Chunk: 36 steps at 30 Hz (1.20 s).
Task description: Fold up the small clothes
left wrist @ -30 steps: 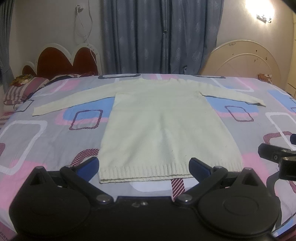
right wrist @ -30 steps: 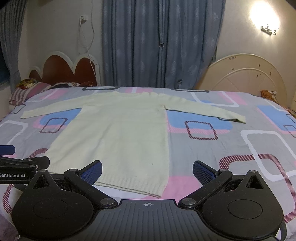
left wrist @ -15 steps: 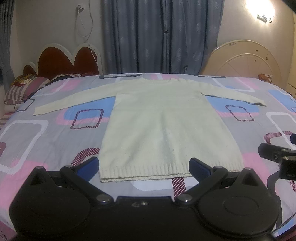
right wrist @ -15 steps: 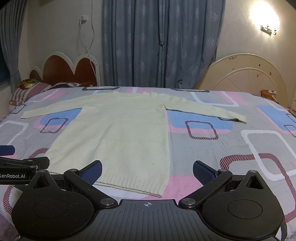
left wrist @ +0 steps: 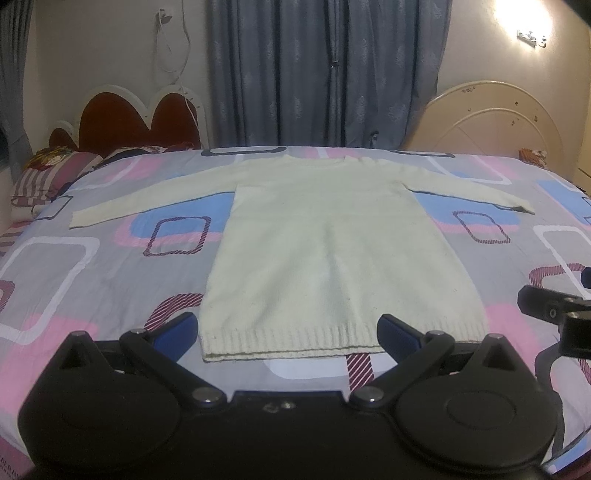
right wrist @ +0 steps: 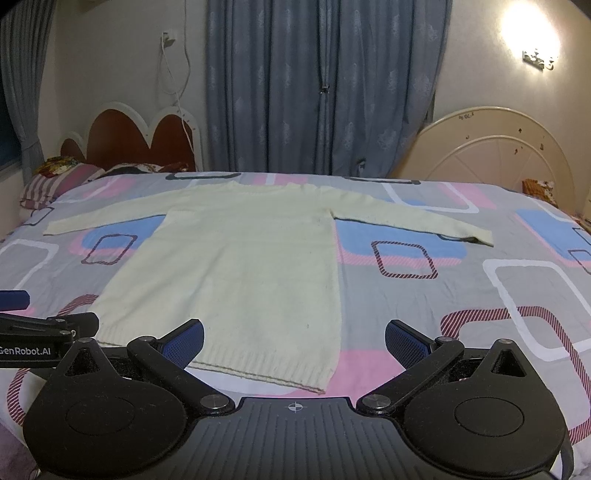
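I see a cream knit sweater (left wrist: 332, 258) laid flat on the bed (left wrist: 92, 266), front side down or up I can't tell, both sleeves stretched out sideways, ribbed hem nearest me. My left gripper (left wrist: 287, 328) is spread wide, nothing between the blue pads (left wrist: 177, 326), hovering just short of the hem; the hem's left corner sits just inside the left pad, and the right pad overlaps the hem line in view, contact unclear. My right gripper (right wrist: 293, 338) is also spread wide and empty; the sweater's (right wrist: 236, 266) right hem corner lies ahead and between its fingers, slightly left of centre, left pad (right wrist: 184, 338) over the hem edge in view, right pad over bare sheet. Right gripper shows at the right edge of the left wrist view (left wrist: 554, 314), left one at the left edge of the right wrist view (right wrist: 40, 332), so both sit side by side along the near bed (right wrist: 480, 295) edge. Left sleeve cuff is far ahead-left of the left gripper, right cuff far ahead-right of the right gripper. Beyond the bed: blue curtains (left wrist: 325, 70), red headboard (left wrist: 136, 122) ahead-left, cream headboard (right wrist: 487, 147) ahead-right, wall lamp (right wrist: 532, 33) lit, pillows (left wrist: 51, 173) far left.
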Each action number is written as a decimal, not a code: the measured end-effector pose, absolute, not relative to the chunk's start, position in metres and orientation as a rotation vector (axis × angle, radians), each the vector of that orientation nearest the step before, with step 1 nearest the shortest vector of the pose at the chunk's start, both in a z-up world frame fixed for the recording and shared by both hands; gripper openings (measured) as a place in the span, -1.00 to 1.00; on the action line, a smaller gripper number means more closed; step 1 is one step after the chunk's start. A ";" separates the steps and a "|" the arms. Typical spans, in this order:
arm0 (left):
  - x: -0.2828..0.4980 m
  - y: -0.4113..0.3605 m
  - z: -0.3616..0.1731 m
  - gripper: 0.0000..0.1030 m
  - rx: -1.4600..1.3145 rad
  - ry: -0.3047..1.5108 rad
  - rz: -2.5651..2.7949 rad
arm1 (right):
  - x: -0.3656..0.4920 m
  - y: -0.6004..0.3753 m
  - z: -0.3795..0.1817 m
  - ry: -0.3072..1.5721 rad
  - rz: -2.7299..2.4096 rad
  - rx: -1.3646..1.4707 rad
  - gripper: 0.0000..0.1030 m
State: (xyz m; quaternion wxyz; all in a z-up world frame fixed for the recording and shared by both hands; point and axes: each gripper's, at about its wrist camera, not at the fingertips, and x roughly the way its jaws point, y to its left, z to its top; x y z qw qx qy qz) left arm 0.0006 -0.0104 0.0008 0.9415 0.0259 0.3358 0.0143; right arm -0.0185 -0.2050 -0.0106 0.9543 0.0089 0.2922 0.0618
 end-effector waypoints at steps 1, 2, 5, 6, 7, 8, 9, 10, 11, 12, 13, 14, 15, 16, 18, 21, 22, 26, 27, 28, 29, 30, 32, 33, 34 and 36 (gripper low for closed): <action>0.001 -0.011 0.001 1.00 0.054 0.685 0.031 | -0.018 -0.204 -0.011 0.593 0.126 0.017 1.00; 0.000 -0.011 0.001 1.00 0.054 0.685 0.031 | -0.018 -0.204 -0.011 0.593 0.126 0.018 1.00; 0.000 -0.011 0.001 1.00 0.054 0.684 0.031 | -0.017 -0.203 -0.010 0.593 0.127 0.018 1.00; 0.000 -0.011 0.001 1.00 0.054 0.685 0.030 | -0.018 -0.203 -0.010 0.593 0.127 0.018 1.00; 0.000 -0.011 0.001 1.00 0.053 0.686 0.030 | -0.018 -0.203 -0.010 0.593 0.127 0.018 1.00; 0.000 -0.011 0.001 1.00 0.053 0.685 0.032 | -0.018 -0.204 -0.011 0.593 0.127 0.018 1.00; 0.000 -0.011 0.001 1.00 0.053 0.684 0.031 | -0.018 -0.203 -0.010 0.593 0.127 0.018 1.00; 0.000 -0.011 0.001 1.00 0.052 0.685 0.032 | -0.017 -0.203 -0.011 0.594 0.128 0.017 1.00; 0.001 -0.011 0.001 1.00 0.050 0.686 0.033 | -0.017 -0.202 -0.011 0.594 0.128 0.017 1.00; 0.001 -0.011 0.001 1.00 0.050 0.686 0.034 | -0.017 -0.203 -0.011 0.594 0.129 0.017 1.00; 0.001 -0.011 0.001 1.00 0.051 0.686 0.033 | -0.017 -0.202 -0.010 0.593 0.129 0.017 1.00; 0.001 -0.012 0.001 1.00 0.051 0.686 0.034 | -0.018 -0.203 -0.011 0.594 0.129 0.018 1.00; 0.001 -0.012 0.001 1.00 0.050 0.686 0.034 | -0.018 -0.203 -0.011 0.593 0.129 0.018 1.00; 0.001 -0.012 0.001 1.00 0.050 0.686 0.033 | -0.018 -0.203 -0.011 0.593 0.128 0.017 1.00; 0.001 -0.012 0.001 1.00 0.052 0.686 0.033 | -0.018 -0.202 -0.011 0.593 0.129 0.018 1.00; 0.002 -0.012 0.001 1.00 0.051 0.687 0.032 | -0.017 -0.203 -0.011 0.595 0.128 0.017 1.00; 0.003 -0.012 0.002 1.00 0.051 0.687 0.031 | -0.017 -0.202 -0.010 0.595 0.128 0.016 1.00; 0.006 -0.013 0.002 1.00 0.048 0.685 0.023 | -0.017 -0.204 -0.012 0.592 0.125 0.017 1.00; 0.007 -0.012 0.001 1.00 0.042 0.684 0.020 | -0.016 -0.204 -0.012 0.593 0.122 0.017 1.00; 0.009 -0.012 0.001 1.00 0.033 0.681 0.018 | -0.014 -0.205 -0.012 0.595 0.121 0.018 1.00; 0.013 -0.011 0.001 1.00 0.017 0.679 0.013 | -0.013 -0.206 -0.012 0.597 0.121 0.022 1.00; 0.016 -0.012 0.000 1.00 0.015 0.688 0.009 | -0.010 -0.208 -0.012 0.600 0.122 0.026 1.00; 0.028 -0.016 -0.004 1.00 0.032 0.721 0.011 | -0.005 -0.215 -0.013 0.597 0.112 0.030 1.00; 0.031 -0.017 -0.006 1.00 0.032 0.724 -0.011 | -0.002 -0.217 -0.013 0.594 0.100 0.030 1.00; 0.034 -0.017 -0.006 1.00 0.029 0.717 -0.042 | 0.001 -0.220 -0.013 0.595 0.091 0.027 1.00; 0.041 -0.017 -0.005 1.00 0.015 0.694 -0.098 | 0.008 -0.226 -0.015 0.593 0.065 0.024 1.00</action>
